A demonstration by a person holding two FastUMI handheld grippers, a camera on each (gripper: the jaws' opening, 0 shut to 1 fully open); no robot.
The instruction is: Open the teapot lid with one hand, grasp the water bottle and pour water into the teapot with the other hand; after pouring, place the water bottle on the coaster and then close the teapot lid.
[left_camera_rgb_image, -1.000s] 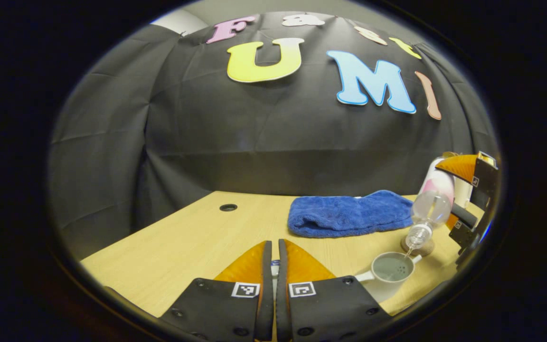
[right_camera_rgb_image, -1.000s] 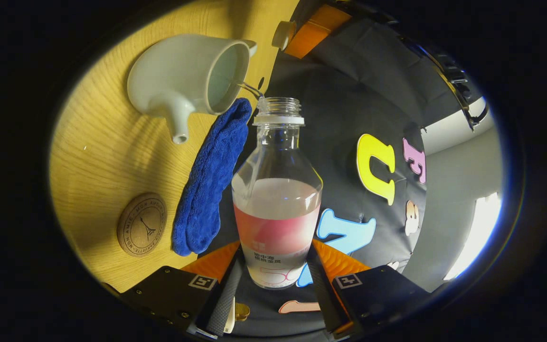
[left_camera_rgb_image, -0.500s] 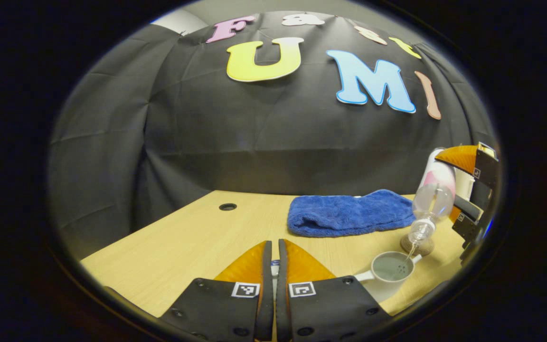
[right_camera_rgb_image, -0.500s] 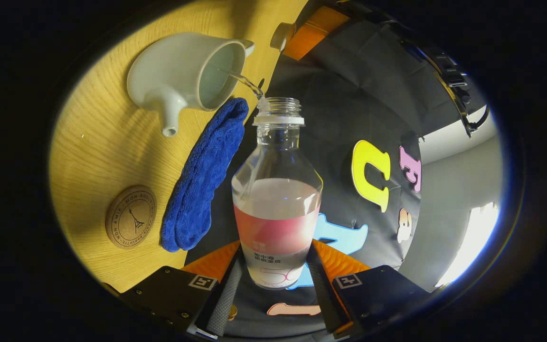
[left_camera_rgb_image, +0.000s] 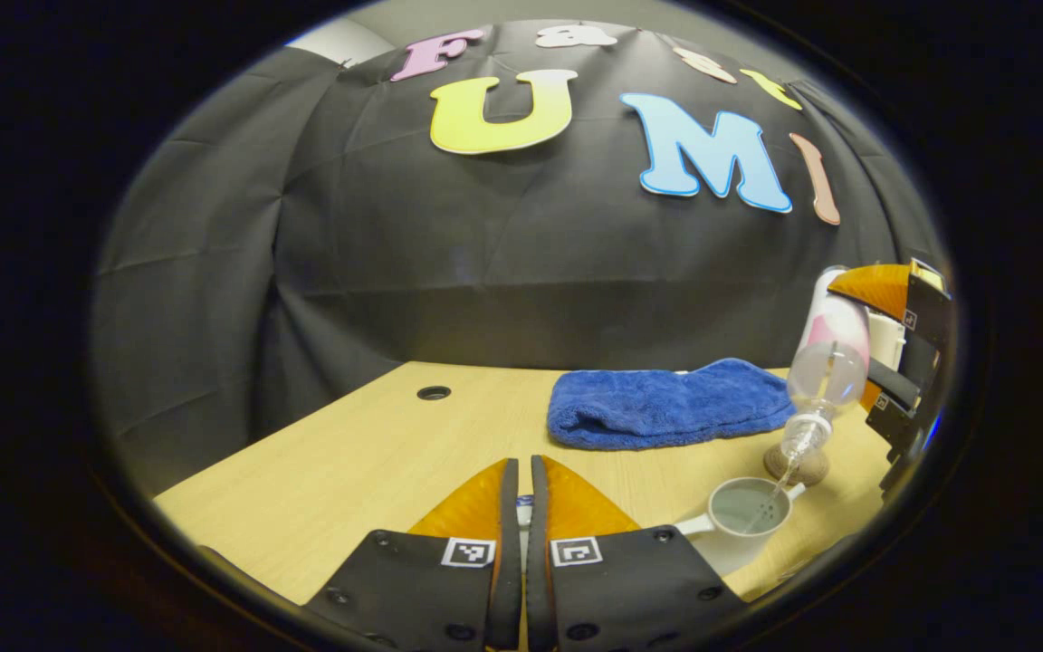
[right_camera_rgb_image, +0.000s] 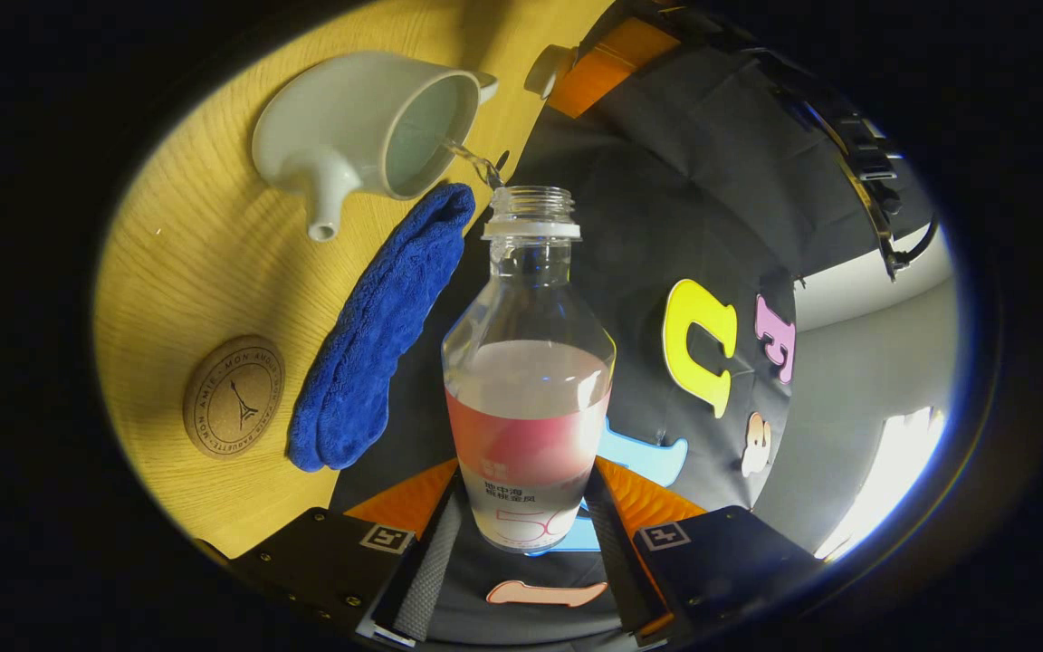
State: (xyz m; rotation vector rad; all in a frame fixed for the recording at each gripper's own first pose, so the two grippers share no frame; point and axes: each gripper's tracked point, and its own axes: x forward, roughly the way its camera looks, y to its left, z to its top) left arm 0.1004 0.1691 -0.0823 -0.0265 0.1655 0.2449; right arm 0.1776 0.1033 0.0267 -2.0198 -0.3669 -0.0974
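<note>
Table point(left_camera_rgb_image: 368, 453): pale wood, cable hole point(left_camera_rgb_image: 434, 393), blue towel point(left_camera_rgb_image: 666, 403).
Coaster point(right_camera_rgb_image: 234, 397): beside towel.
Right gripper point(right_camera_rgb_image: 521, 530): clamps bottle point(right_camera_rgb_image: 529, 380), water streaming into pot point(right_camera_rgb_image: 368, 122).
Left gripper point(left_camera_rgb_image: 519, 516): fingers together; whether they pinch the lid, can't tell.

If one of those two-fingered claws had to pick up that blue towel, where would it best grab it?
Probably from above, pinching the blue towel across its thick rolled edge facing the teapot. It lies flat and folded on the table, so there is no side to slide under; the plump fold gives the fingers something to close on. The end away from the tilted water bottle has more free room.
</note>
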